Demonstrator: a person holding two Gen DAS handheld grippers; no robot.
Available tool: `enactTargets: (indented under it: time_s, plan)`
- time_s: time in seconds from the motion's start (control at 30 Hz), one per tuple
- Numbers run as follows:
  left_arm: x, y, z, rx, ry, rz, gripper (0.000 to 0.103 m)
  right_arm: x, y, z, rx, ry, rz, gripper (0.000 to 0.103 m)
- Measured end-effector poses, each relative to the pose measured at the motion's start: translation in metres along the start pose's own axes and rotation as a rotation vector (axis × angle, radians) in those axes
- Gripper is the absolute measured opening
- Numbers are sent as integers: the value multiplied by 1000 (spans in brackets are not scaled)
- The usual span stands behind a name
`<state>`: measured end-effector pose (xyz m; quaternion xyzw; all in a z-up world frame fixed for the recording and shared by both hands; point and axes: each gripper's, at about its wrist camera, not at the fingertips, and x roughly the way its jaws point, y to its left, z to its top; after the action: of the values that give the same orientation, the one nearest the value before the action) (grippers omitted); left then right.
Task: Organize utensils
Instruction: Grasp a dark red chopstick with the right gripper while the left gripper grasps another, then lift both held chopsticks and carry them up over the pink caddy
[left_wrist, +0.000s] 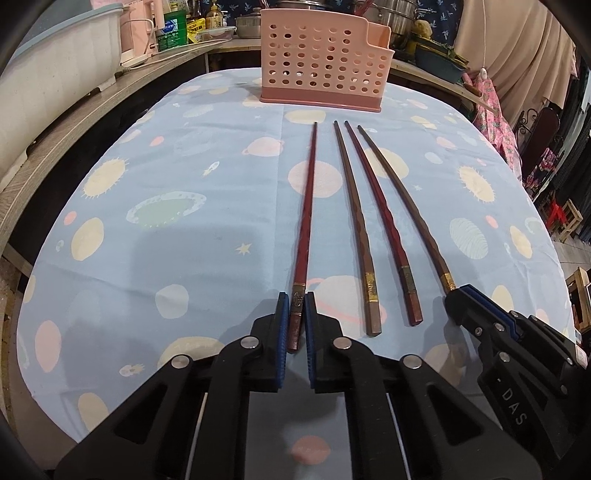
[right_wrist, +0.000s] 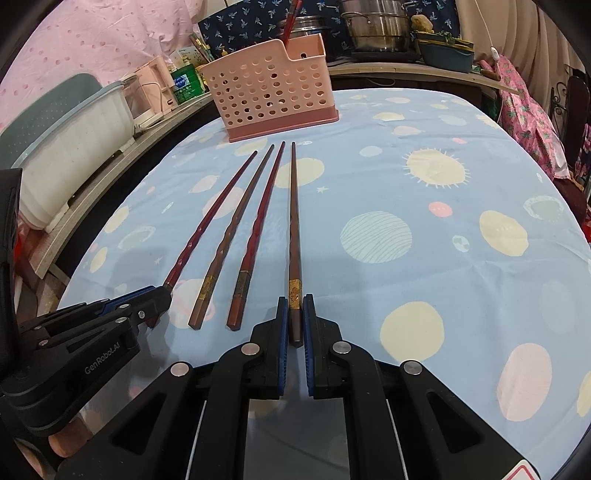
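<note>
Left claw (left_wrist: 295, 306) clamps leftmost red chopstick (left_wrist: 308, 206) | right claw (right_wrist: 295, 306) clamps rightmost brown chopstick (right_wrist: 293, 214) | lift yours level, aim tips into far pink holder (left_wrist: 321, 62)

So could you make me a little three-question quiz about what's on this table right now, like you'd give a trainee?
1. How many chopsticks lie on the tablecloth?
2. True or false: the left hand-held gripper is shut on the leftmost red chopstick.
3. Which chopstick does the right hand-held gripper grip? A) a middle one B) the rightmost brown chopstick C) none

Key
1. Four, side by side, tips toward the pink basket.
2. True: its pads press the thick end.
3. B. The two middle chopsticks, brown and red, lie free.
</note>
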<state>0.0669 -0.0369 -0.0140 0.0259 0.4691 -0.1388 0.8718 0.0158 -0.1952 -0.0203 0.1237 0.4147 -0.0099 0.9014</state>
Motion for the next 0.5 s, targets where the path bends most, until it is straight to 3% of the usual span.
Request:
enactTargets:
  time_s: [0.3, 0.5]
  plan:
    - [-11, 17, -1, -48, 1, -8, 7, -14, -7, 1, 25, -26, 0, 7]
    - [-30, 29, 6, -81, -38, -23, 7, -41, -13, 12, 49, -93, 2, 7]
